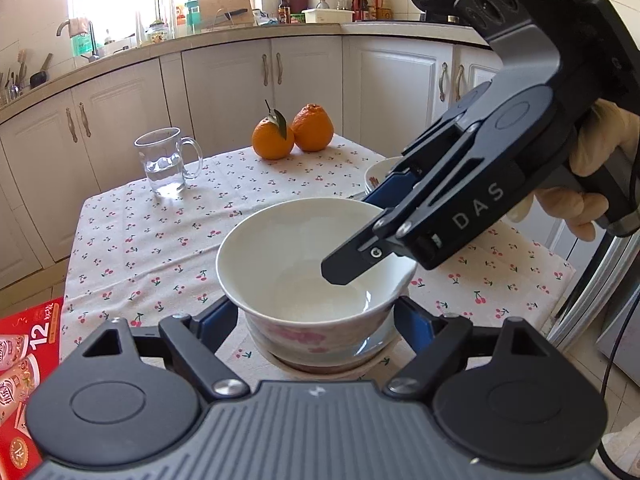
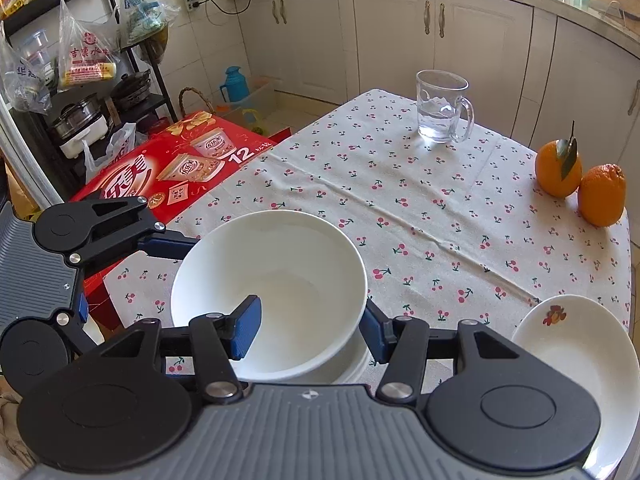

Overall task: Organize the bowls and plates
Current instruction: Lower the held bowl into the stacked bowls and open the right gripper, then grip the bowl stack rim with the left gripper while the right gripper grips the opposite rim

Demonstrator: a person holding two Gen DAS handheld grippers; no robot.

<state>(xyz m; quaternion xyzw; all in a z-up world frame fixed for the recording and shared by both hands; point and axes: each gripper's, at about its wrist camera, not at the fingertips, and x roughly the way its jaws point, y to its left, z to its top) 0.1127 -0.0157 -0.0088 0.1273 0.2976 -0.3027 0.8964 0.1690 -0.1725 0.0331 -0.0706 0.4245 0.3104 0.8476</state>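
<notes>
white bowl (image 1: 304,256) (pink-flowered outside), seemingly atop plates.

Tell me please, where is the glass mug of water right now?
The glass mug stands at the table's far edge, left of the two oranges in both views, well beyond the bowl.

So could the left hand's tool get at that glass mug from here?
Probably yes. The cloth between the bowl and the mug lies bare, though the left tool must first leave the bowl.
</notes>
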